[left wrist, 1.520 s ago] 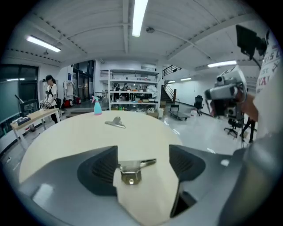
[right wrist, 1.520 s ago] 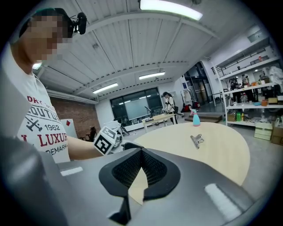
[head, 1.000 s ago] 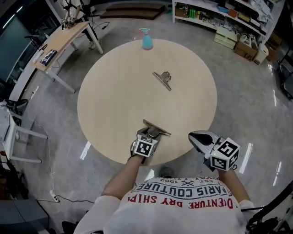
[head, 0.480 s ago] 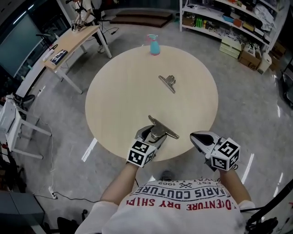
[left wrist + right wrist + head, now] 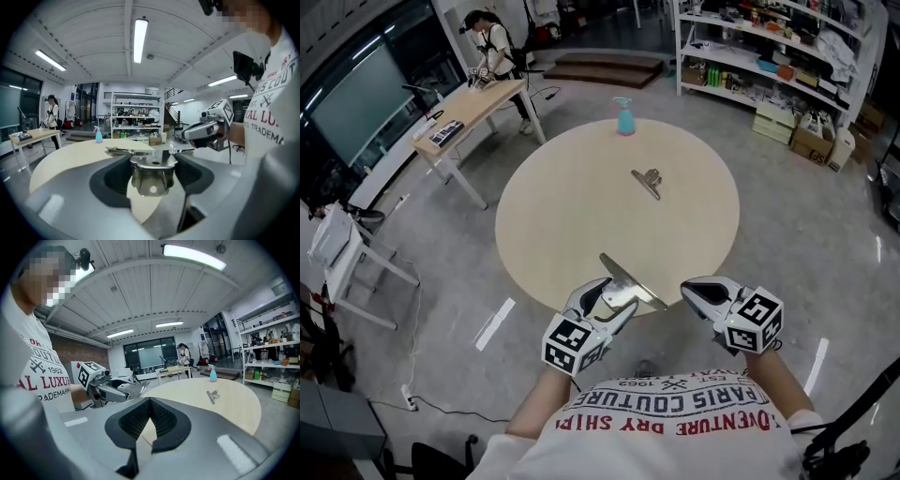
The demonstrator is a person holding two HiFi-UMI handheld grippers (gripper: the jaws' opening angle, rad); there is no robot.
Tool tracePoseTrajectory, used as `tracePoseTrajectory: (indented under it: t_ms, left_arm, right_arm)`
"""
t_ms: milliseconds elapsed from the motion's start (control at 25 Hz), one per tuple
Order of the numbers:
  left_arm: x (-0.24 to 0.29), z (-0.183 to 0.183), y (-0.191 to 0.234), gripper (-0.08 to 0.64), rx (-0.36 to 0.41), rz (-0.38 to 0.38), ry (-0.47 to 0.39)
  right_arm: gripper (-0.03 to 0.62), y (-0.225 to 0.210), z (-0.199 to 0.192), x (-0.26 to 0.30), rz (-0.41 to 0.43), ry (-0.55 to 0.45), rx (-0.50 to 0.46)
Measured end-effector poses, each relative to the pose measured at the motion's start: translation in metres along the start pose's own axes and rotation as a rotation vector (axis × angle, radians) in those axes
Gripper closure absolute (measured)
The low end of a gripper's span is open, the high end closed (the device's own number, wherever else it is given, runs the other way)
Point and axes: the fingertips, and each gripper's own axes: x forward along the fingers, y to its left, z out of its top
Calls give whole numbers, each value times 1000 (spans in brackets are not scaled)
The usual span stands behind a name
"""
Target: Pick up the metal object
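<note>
My left gripper (image 5: 614, 298) is shut on a large metal clip (image 5: 628, 281) and holds it in the air over the near edge of the round wooden table (image 5: 572, 206). The left gripper view shows the clip (image 5: 152, 176) wedged between the two jaws, its long bar lying crosswise at their tips. A second metal clip (image 5: 647, 181) lies on the table farther back; the right gripper view has this clip (image 5: 213, 395) too. My right gripper (image 5: 686, 287) hovers to the right of the held clip with its jaws shut and nothing in them.
A blue spray bottle (image 5: 624, 117) stands at the table's far edge. A wooden desk (image 5: 469, 108) with a person beside it is at the back left. Shelves (image 5: 769, 47) with boxes line the back right, and a white rack (image 5: 342, 253) stands at the left.
The left gripper has lifted the metal clip off the table and drawn it back toward the person. The right gripper has barely moved. The second clip lies as before.
</note>
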Motion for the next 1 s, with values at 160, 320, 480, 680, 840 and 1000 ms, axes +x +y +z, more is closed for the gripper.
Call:
tracePoseTrajectory:
  t_ms: [160, 320, 480, 680, 840, 1000]
  left_arm:
    - [-34, 0, -35, 276, 9, 34, -5]
    - [-86, -14, -79, 276, -36, 66, -41]
    - [-143, -32, -137, 276, -84, 83, -74]
    - [-197, -51, -183, 276, -96, 119, -64]
    - [-235, -47, -219, 276, -98, 87, -111]
    - [-297, -58, -261, 276, -87, 51, -123]
  right_arm:
    - [591, 41, -6, -26, 24, -13, -17]
    - [591, 93, -21, -54, 59, -42, -23]
    - [591, 149, -49, -92, 91, -45, -8]
    - [591, 209, -79, -128, 88, -13, -7]
    - [591, 259, -83, -153, 63, -14, -10]
    - [591, 331, -100, -170, 50, -2, 6]
